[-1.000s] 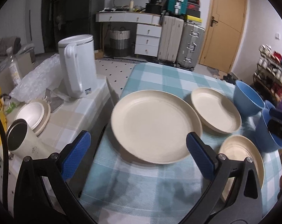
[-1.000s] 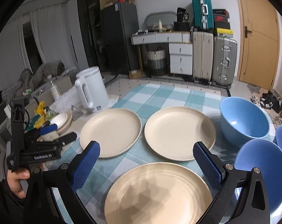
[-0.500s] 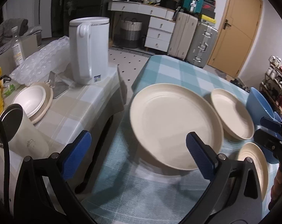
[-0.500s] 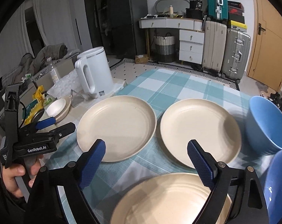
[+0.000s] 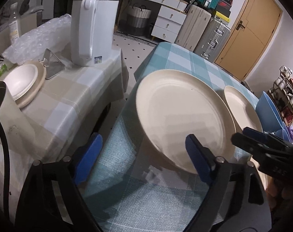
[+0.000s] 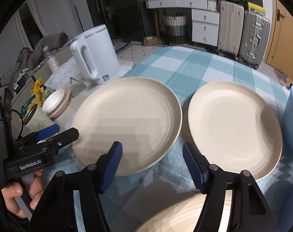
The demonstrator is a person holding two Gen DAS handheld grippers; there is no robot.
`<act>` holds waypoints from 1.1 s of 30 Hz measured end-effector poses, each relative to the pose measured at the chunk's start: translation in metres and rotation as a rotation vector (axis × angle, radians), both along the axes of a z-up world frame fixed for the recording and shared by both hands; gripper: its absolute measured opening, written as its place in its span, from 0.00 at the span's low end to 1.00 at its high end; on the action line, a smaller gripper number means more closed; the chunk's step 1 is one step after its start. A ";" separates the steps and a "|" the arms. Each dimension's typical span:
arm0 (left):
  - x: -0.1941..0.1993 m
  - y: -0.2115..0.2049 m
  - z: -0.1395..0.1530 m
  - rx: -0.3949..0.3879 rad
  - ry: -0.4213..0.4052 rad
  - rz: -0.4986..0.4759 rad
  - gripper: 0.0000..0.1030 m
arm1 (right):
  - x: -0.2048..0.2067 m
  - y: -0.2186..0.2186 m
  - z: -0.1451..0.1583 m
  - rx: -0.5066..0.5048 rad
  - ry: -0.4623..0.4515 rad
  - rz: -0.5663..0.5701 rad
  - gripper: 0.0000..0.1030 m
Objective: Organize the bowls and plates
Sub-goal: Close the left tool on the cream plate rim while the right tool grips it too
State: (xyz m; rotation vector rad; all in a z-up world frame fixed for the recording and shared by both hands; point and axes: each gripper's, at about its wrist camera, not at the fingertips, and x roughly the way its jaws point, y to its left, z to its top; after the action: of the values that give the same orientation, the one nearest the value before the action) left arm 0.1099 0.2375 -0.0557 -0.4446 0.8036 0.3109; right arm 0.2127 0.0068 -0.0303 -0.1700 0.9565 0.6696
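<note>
A big cream plate [image 5: 183, 119] lies at the left end of the teal checked tablecloth [image 5: 181, 61]. My left gripper [image 5: 142, 154] hangs low over its near left rim. The jaws are closing, with the rim between them but untouched. In the right wrist view the same plate [image 6: 127, 119] sits beside a second cream plate [image 6: 233, 123]. My right gripper [image 6: 152, 164] is closing over the first plate's near right rim and the cloth, pads clear of it. A third cream plate [image 6: 175, 212] shows under that gripper. Blue bowls [image 5: 268, 112] stand at the right.
A white kettle [image 5: 92, 31], a stack of small white dishes [image 5: 22, 83], a metal stand [image 5: 51, 65] and a cup [image 5: 3, 112] crowd the beige side table on the left, across a narrow gap. Suitcases and a door stand far behind.
Both grippers have come down and in toward the leftmost plate, and both pairs of jaws have narrowed. The near plate has slid to the bottom edge of the right wrist view.
</note>
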 end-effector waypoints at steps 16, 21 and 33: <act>0.008 -0.016 -0.010 -0.015 0.028 -0.039 0.40 | 0.021 -0.002 -0.028 -0.018 0.076 -0.039 0.27; 0.011 -0.017 -0.011 -0.009 0.023 -0.046 0.35 | 0.021 -0.001 -0.030 -0.024 0.070 -0.041 0.26; 0.014 -0.020 -0.011 0.018 0.019 -0.056 0.29 | 0.029 0.001 -0.033 -0.033 0.060 -0.055 0.26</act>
State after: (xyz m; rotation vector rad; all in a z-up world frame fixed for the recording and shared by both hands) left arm 0.1241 0.2173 -0.0671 -0.4019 0.8297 0.2705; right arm 0.2421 0.0075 -0.0633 -0.1524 1.0270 0.6114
